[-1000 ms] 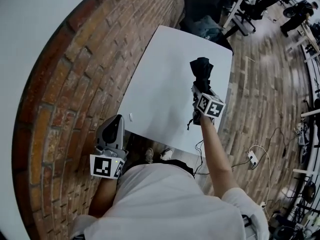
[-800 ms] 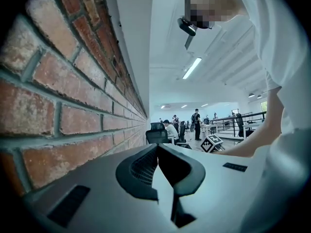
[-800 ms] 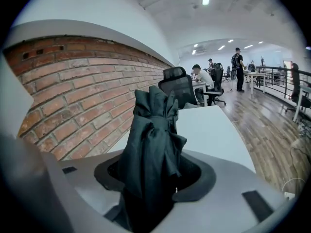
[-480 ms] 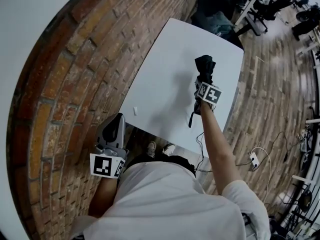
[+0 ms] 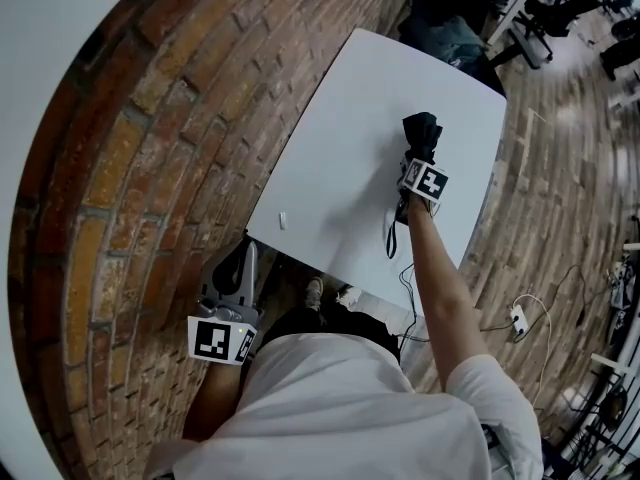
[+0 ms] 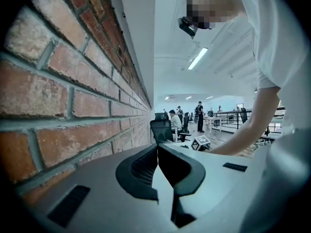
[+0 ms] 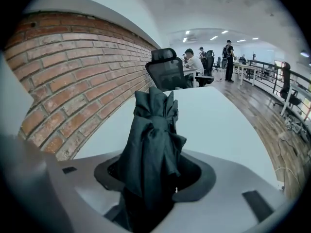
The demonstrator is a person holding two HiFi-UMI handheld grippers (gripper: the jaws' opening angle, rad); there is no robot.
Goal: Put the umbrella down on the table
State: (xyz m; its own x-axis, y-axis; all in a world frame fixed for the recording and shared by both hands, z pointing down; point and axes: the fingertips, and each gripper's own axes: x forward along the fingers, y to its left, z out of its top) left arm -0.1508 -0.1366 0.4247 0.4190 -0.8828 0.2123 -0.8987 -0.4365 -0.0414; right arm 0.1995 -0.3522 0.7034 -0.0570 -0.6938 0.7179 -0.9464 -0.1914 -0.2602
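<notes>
Black folded umbrella (image 7: 153, 144) clamped in the right gripper (image 5: 418, 160) over the white table (image 5: 330, 138).

Its cloth is bunched and creased, and a thin strap (image 5: 390, 233) hangs from the near end. It sits over the table's right side; whether it touches cannot be told. Its long axis runs away from the person, tip toward an office chair (image 7: 167, 74) at the far end. A brick wall (image 5: 150, 168) flanks the left. The left gripper (image 6: 158, 161) has its jaws together, empty, low by the wall.
</notes>
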